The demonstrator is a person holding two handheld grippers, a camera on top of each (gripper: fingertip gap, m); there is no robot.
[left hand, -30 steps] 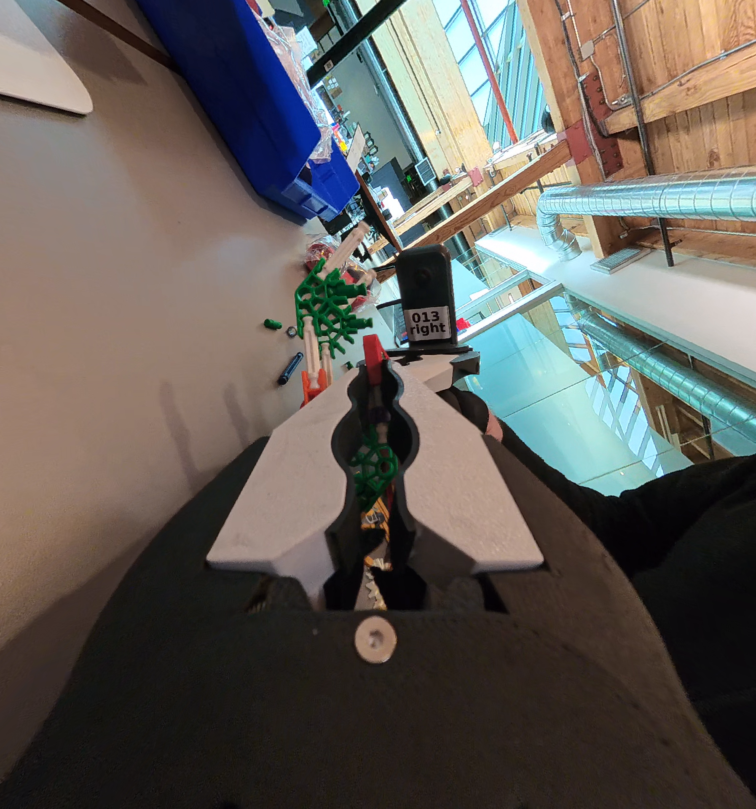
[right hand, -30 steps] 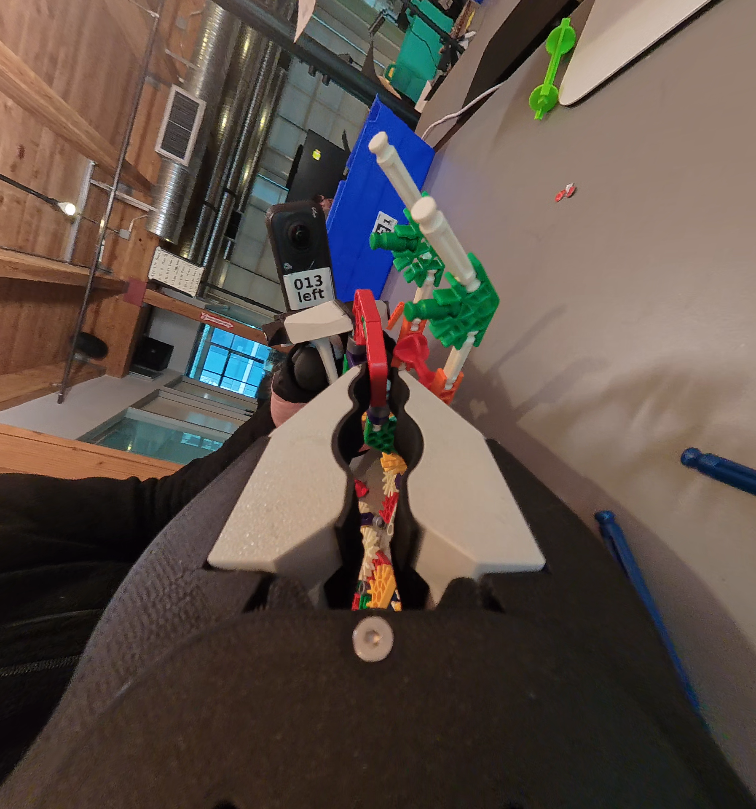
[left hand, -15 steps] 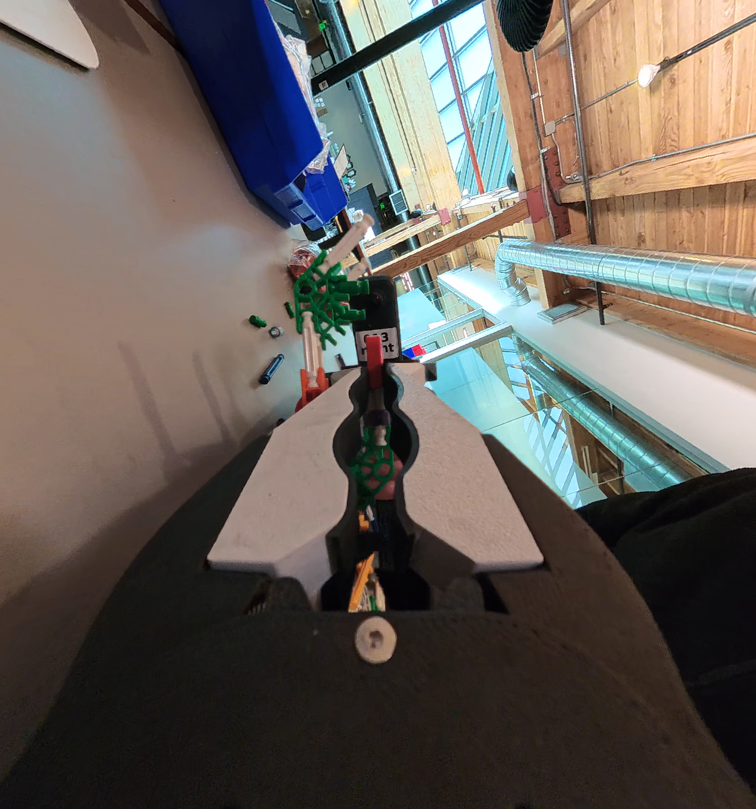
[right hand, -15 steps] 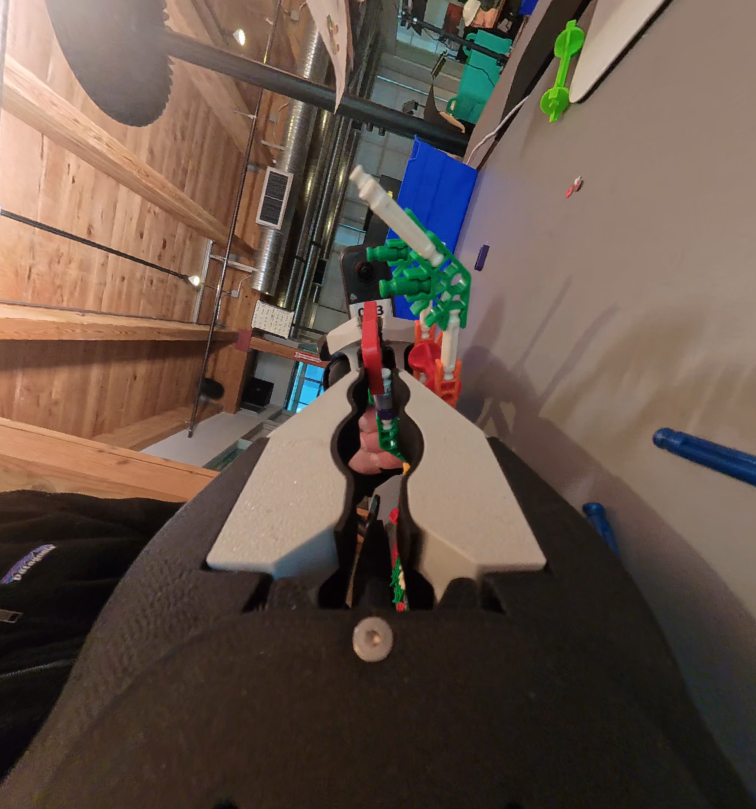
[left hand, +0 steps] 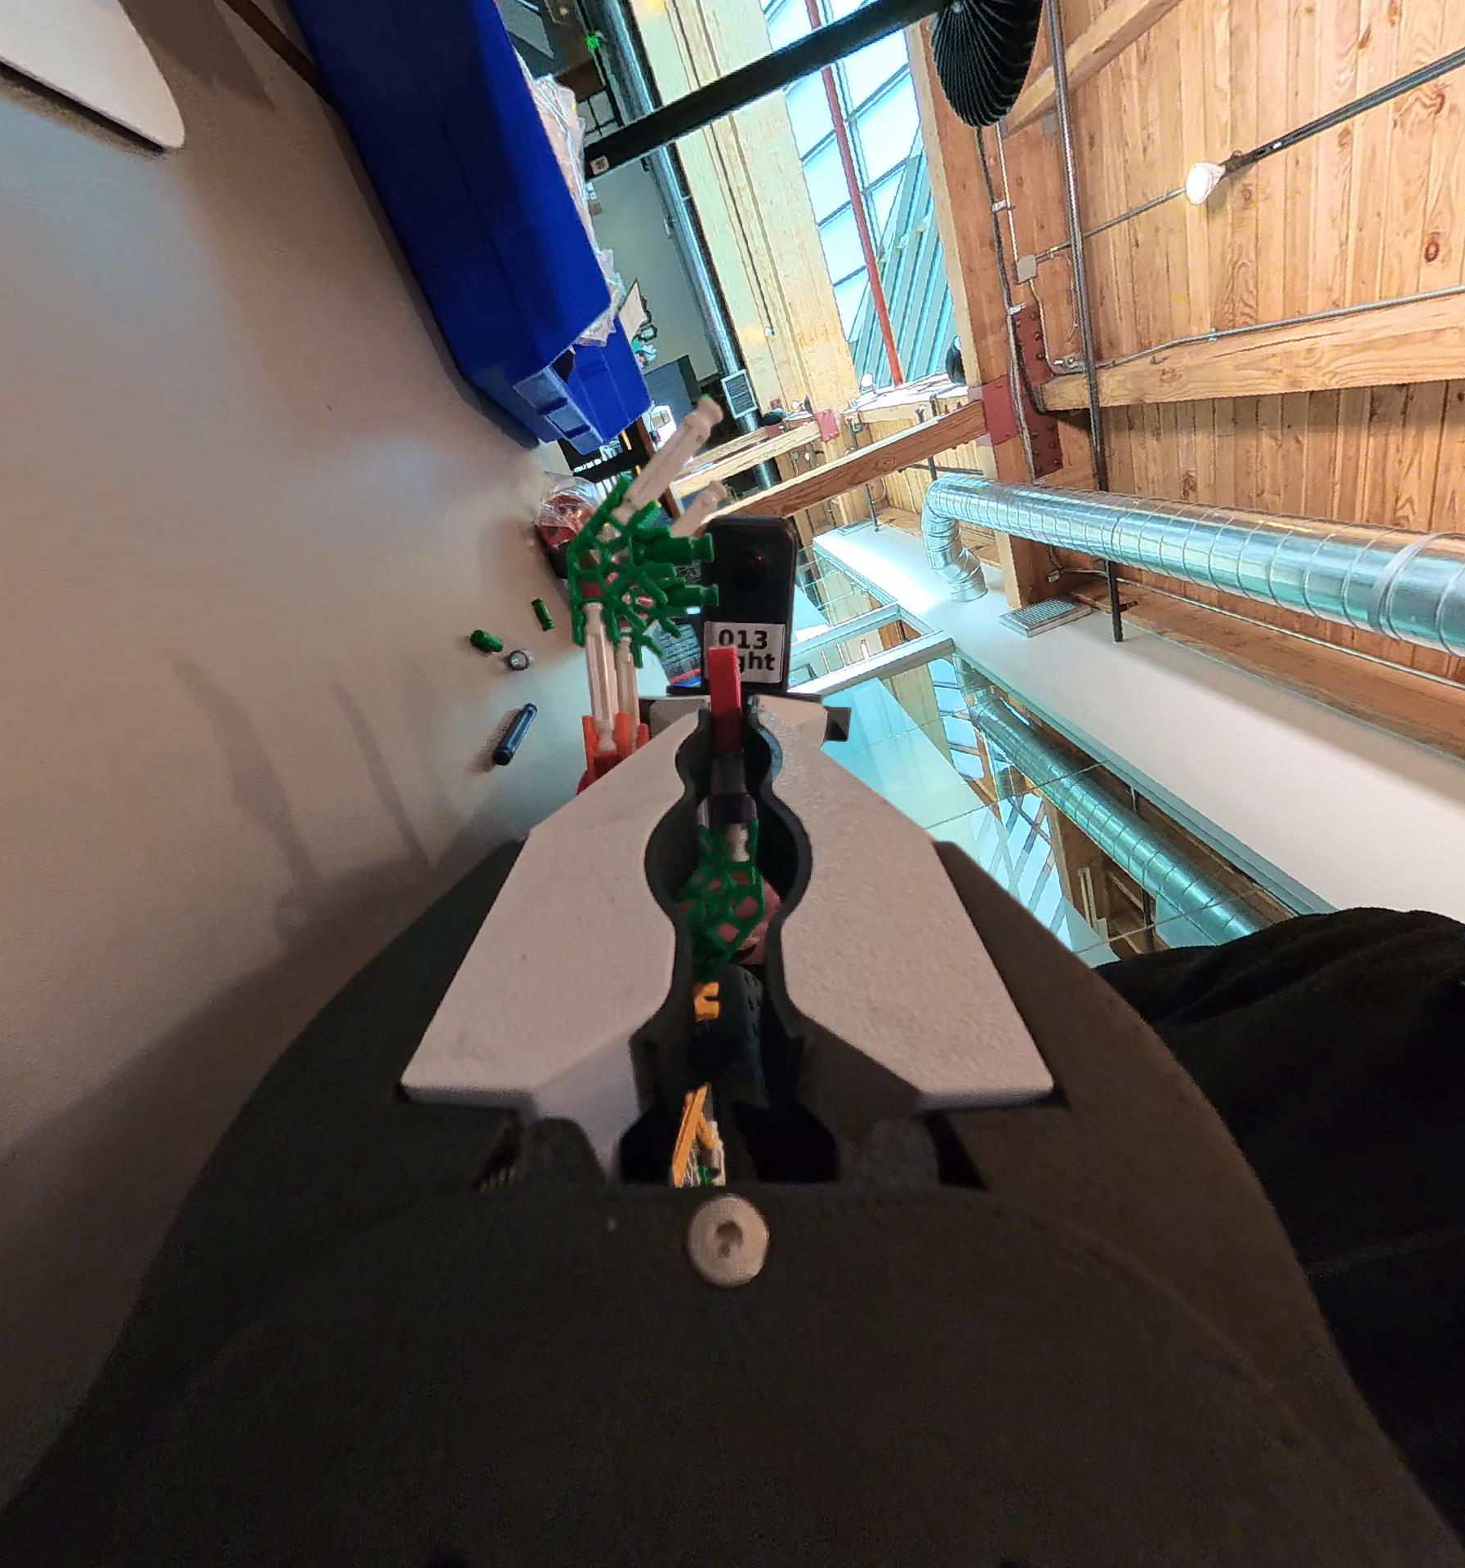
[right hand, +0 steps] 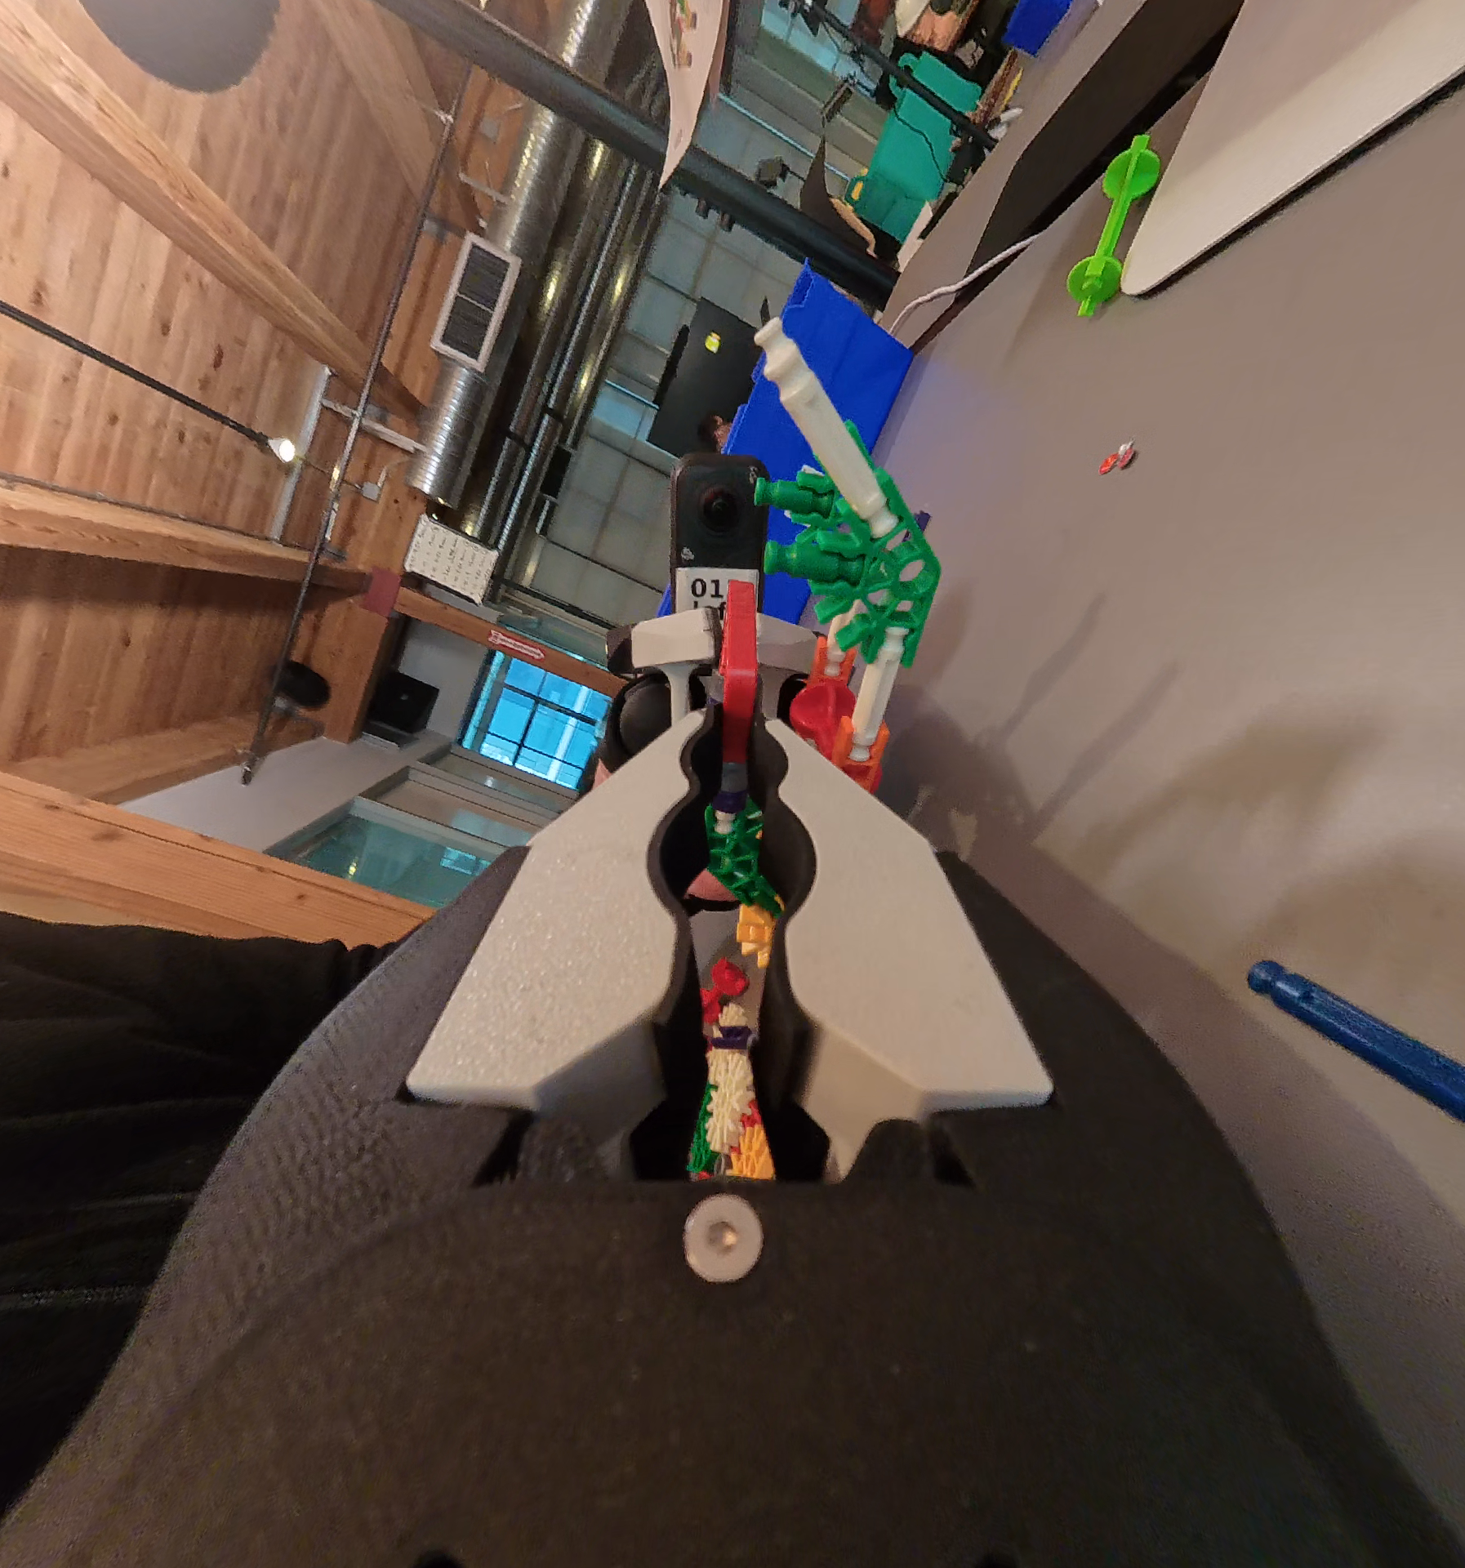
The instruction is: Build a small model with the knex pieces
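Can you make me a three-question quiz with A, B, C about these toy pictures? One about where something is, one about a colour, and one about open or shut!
1. Where does the long blue plastic rod lie?
A. On the grey table
B. Between the tongs
C. Hanging from the ceiling

2. What colour is the flat plastic piece at the tips of the right tongs?
A. Yellow
B. Red
C. Purple

3. How are the left tongs?
A. Wide open
B. Shut on the flat plastic piece
C. Lying flat on the table

Answers:
1 A, it rests on the tabletop beside the right tongs.
2 B, it shows bright red between the tips.
3 B, they close tight on it.
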